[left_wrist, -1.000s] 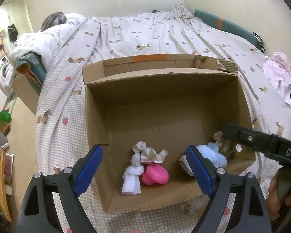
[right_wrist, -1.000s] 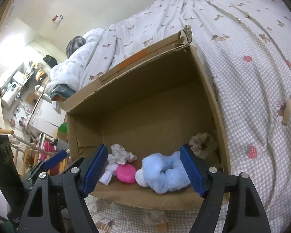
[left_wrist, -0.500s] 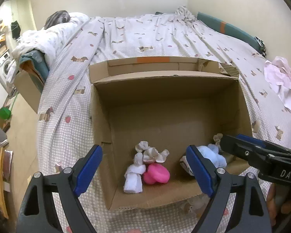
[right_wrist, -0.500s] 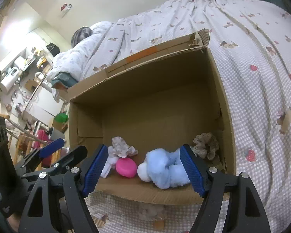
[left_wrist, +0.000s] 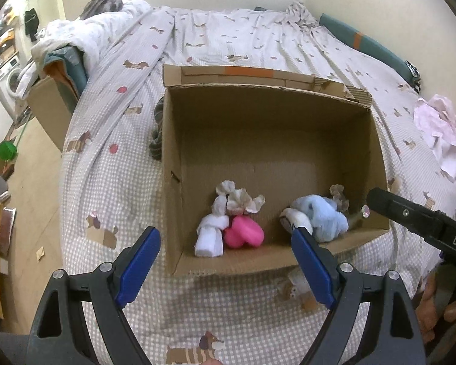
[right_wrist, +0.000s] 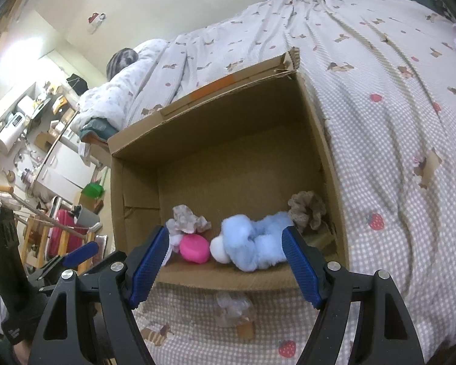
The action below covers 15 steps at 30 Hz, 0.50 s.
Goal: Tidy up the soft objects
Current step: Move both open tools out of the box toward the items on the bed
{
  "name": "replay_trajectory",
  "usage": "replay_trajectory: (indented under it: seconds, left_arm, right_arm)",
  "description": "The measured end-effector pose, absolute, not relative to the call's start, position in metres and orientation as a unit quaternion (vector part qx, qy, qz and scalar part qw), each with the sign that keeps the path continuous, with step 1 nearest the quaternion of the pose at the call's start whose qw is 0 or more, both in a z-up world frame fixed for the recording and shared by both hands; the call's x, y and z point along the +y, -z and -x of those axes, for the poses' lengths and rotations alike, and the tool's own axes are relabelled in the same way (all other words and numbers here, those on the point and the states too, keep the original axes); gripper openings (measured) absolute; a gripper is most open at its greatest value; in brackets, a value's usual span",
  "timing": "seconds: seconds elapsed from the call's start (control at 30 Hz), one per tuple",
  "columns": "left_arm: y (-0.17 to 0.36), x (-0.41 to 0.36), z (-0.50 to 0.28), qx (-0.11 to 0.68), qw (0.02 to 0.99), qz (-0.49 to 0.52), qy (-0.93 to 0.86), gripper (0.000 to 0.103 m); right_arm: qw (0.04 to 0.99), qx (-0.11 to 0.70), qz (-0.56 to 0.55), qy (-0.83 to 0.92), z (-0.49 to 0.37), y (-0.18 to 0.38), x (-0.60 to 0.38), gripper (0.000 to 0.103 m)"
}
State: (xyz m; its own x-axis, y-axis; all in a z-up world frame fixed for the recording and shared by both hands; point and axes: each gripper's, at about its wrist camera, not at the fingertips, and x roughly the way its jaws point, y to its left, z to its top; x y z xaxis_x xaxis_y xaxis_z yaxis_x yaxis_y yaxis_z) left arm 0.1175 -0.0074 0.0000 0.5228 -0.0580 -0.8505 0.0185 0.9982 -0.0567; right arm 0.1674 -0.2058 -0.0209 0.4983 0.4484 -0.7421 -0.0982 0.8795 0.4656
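Both tongs stand wide apart and carry nothing: the left tongs point(left_wrist: 225, 261) and the right tongs point(right_wrist: 225, 258) hover just short of the near rim of the cardboard box point(left_wrist: 173, 140) on the bed point(left_wrist: 228, 39). Since a second ago both have drawn back a little from the box, and the left view has swung so a dark striped cloth point(left_wrist: 157, 133) now shows against the box's outer left wall. That reads as a drop finished and a search for the next piece. Inside, along the near wall, lie a white knotted sock point(left_wrist: 209, 237), a pink soft piece point(left_wrist: 244, 234), a beige scrunchie point(left_wrist: 243, 200), a blue fluffy piece point(left_wrist: 322, 219) and a brownish ruffle point(right_wrist: 305, 210)
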Motion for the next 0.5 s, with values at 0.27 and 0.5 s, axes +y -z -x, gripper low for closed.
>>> replay_trajectory:
  seconds: [0.27, 0.5]
  left_arm:
    - [0.009, -0.003, -0.096, 0.511, 0.859, 0.021, 0.018, 0.087]
    - [0.013, 0.000, -0.079, 0.517, 0.855, 0.029, 0.015, 0.087]
  right_arm:
    - [0.841, 0.481, -0.196, -0.149, -0.151, 0.023, -0.215, 0.081]
    - [0.838, 0.485, -0.211, -0.136, -0.137, 0.025, -0.223, 0.081]
